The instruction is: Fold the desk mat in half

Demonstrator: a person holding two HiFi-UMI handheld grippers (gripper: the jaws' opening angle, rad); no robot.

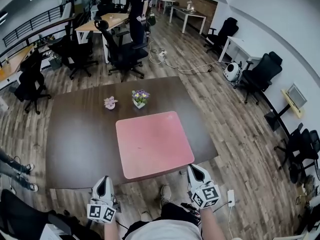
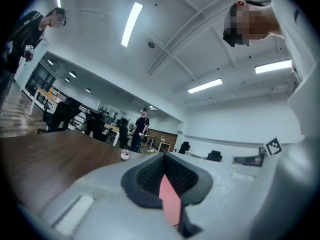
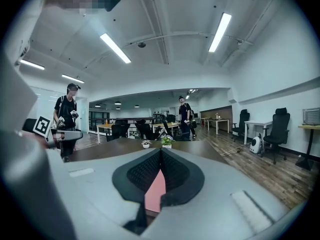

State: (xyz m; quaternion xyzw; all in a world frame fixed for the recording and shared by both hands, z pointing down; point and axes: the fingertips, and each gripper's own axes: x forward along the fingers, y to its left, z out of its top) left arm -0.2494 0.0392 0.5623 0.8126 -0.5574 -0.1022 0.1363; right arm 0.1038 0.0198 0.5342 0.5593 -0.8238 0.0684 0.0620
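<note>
A pink desk mat (image 1: 154, 143) lies flat and unfolded on the dark brown table (image 1: 80, 134), its near edge along the table's front edge. My left gripper (image 1: 103, 181) hangs just off the front edge, left of the mat's near left corner, with its jaws shut and nothing held. My right gripper (image 1: 194, 169) is at the mat's near right corner, also shut, and I see no grip on the mat. In the left gripper view, the mat (image 2: 170, 199) shows as a pink sliver past the closed jaws of that gripper (image 2: 165, 156). The right gripper view shows the same: mat (image 3: 156, 193), gripper (image 3: 160, 151).
A white pot of purple flowers (image 1: 140, 98) and a small pink plant (image 1: 110, 102) stand on the table behind the mat. Office chairs (image 1: 122, 49) and desks fill the room beyond. One person stands far back (image 1: 136, 9); another person's feet (image 1: 20, 176) are at the left.
</note>
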